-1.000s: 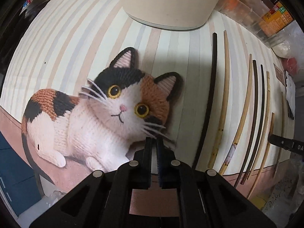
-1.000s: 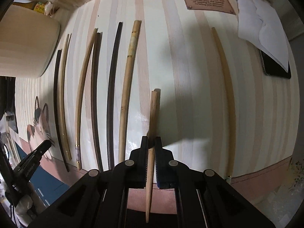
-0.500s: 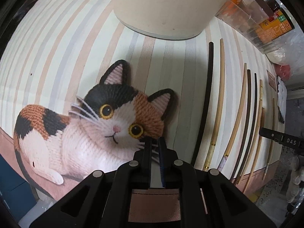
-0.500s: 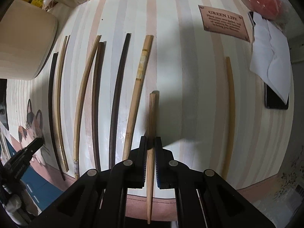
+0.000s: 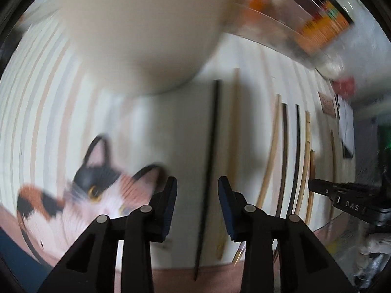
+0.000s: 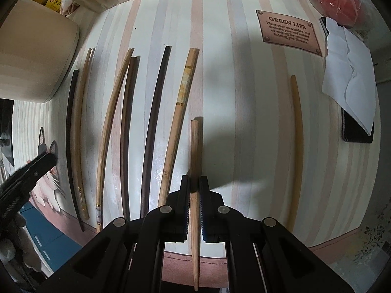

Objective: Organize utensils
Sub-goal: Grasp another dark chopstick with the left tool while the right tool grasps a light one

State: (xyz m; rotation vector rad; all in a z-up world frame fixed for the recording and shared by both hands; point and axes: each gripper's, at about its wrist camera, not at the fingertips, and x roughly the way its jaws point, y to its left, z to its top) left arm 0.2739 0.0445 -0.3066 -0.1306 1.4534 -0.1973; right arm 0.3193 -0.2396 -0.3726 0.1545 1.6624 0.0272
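Note:
Several chopsticks lie side by side on the striped mat (image 6: pixel 220 85), dark and tan ones mixed. My right gripper (image 6: pixel 194 185) is shut on a light wooden chopstick (image 6: pixel 195 146), which it holds just right of a bamboo chopstick (image 6: pixel 178 112). A lone tan chopstick (image 6: pixel 297 146) lies farther right. In the blurred left wrist view my left gripper (image 5: pixel 197 190) hangs over the row's left end. Its jaws are opening, and a black chopstick (image 5: pixel 210 146) on the mat shows in the gap, untouched by the pads.
A big beige pot (image 5: pixel 136 36) stands at the back left, close to the black chopstick. A cat picture (image 5: pixel 85 195) is printed on the mat's left. A clear bin of packets (image 5: pixel 305 19), a plaque (image 6: pixel 288 33), white paper (image 6: pixel 349 80) and a phone (image 6: pixel 354 131) sit around the edges.
My left gripper has moved right, from over the cat picture to over the black chopstick, and its jaws have parted. The right gripper has barely shifted and keeps its chopstick.

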